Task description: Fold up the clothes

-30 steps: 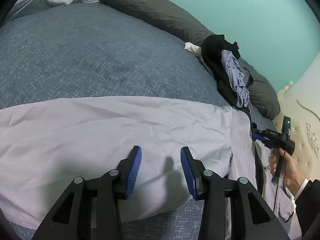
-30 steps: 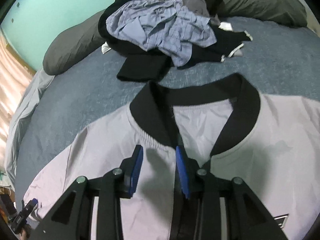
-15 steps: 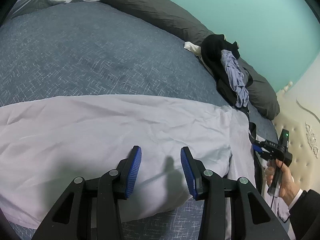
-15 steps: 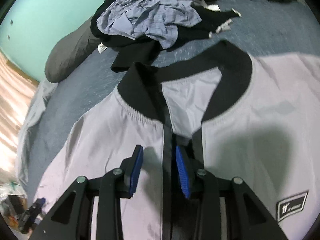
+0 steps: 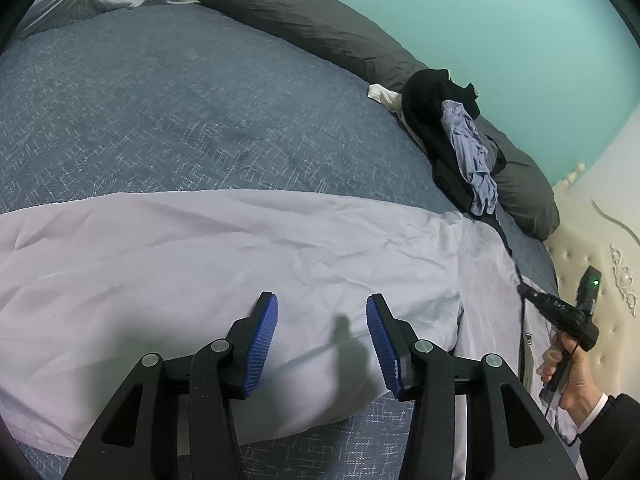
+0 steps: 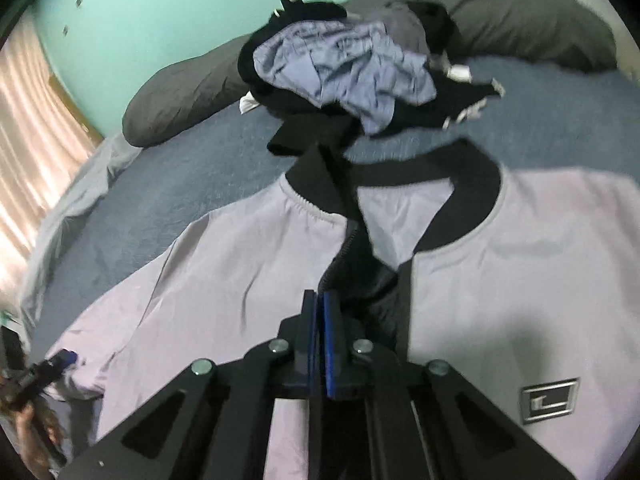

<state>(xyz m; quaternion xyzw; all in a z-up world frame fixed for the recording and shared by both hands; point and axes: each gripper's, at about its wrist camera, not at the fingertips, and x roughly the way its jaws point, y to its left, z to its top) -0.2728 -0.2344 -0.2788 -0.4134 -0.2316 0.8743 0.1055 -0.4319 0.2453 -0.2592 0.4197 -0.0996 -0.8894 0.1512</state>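
While the pale lilac jacket [image 6: 224, 264] lies spread face-up on the blue-grey bed [image 5: 168, 112], much of it runs out of both views: in the left wrist view its sleeve [image 5: 224, 264] crosses the frame and is cut off at the left edge, and in the right wrist view the hem is hidden behind the tool's black frame.

The right hand-held gripper [image 6: 319, 300] has its blue pads pressed together right at the jacket's dark zipper edge [image 6: 340, 256], just below the black collar [image 6: 476, 200]. The edge rises toward the pads as if pinched, but the picture is blurred and the pads cover the contact, so whether fabric sits between them is not certain. A small rectangular badge [image 6: 550, 400] shows on the chest, its lettering too soft to read.

The left hand-held gripper [image 5: 322, 328] hangs over the sleeve with its jaws about half apart and widening, nothing between the pads; whether the tips touch the cloth cannot be told.

Beyond the collar sits a heap of clothes [image 6: 352, 68], black pieces with a crumpled blue-violet shirt on top, against long grey pillows [image 5: 304, 20]. How many garments are in it cannot be made out. At the right edge of the left wrist view a hand [image 5: 572, 376] grips the other tool's handle, the dark sleeve cut off.
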